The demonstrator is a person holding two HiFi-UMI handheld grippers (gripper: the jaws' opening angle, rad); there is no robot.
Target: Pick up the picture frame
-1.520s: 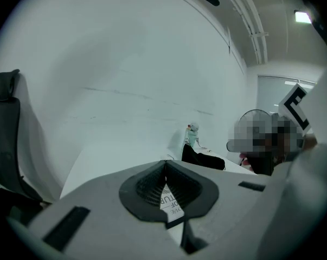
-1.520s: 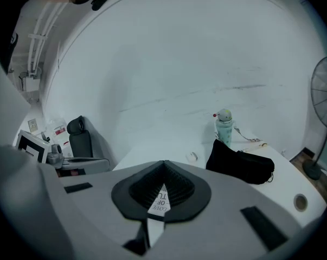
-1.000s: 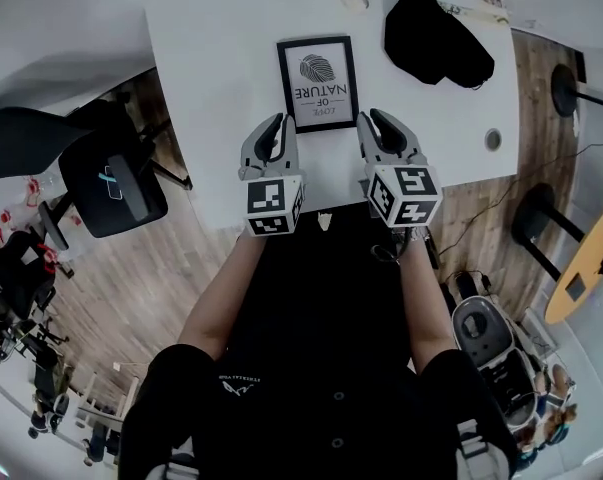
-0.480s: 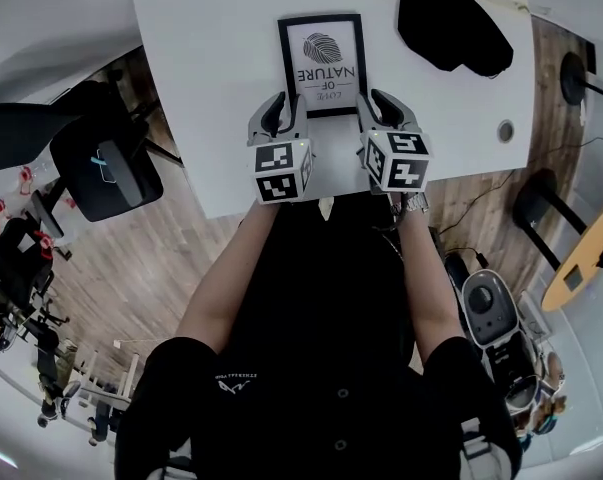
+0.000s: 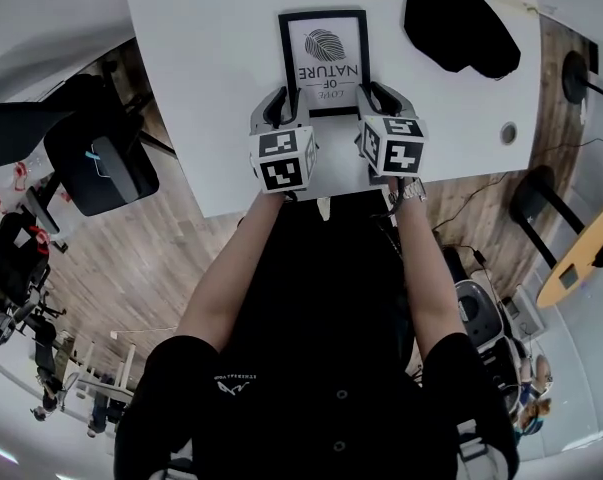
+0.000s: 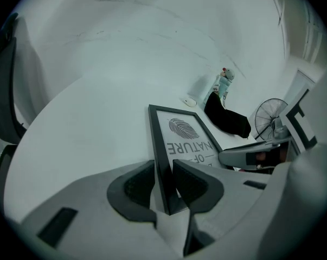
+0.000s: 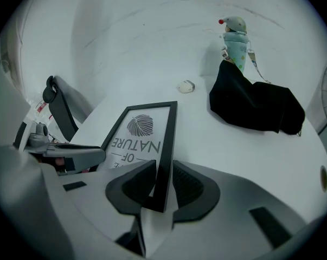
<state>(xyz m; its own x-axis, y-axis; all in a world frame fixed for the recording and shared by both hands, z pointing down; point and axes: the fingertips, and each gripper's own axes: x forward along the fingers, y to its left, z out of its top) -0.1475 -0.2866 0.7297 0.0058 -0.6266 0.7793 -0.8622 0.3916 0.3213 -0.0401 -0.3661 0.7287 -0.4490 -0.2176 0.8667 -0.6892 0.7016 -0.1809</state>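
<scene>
Left tool (image 6: 163,180) is down on the picture frame (image 6: 180,137) with its jaws apart. The frame's black left rail runs straight up between the two pads, and a sliver of space shows on the outer side, so there's no squeeze. Over to the right tool (image 7: 162,184), and it's the same story on the opposite rail. Its jaws are opening, and the rail stands between pads that sit close but aren't clamping.

Both tools sit at the frame's near corners. The frame lies flat on the white desk (image 5: 206,88), its leaf print and "LOVE OF NATURE" lettering upside down to the person.

Beyond it there's a small white object (image 7: 186,86), then a black cloth (image 7: 255,104) heaped against a little doll (image 7: 236,39). Off the desk's left side, a black office chair (image 5: 101,163) stands on the wood floor (image 5: 151,268).
</scene>
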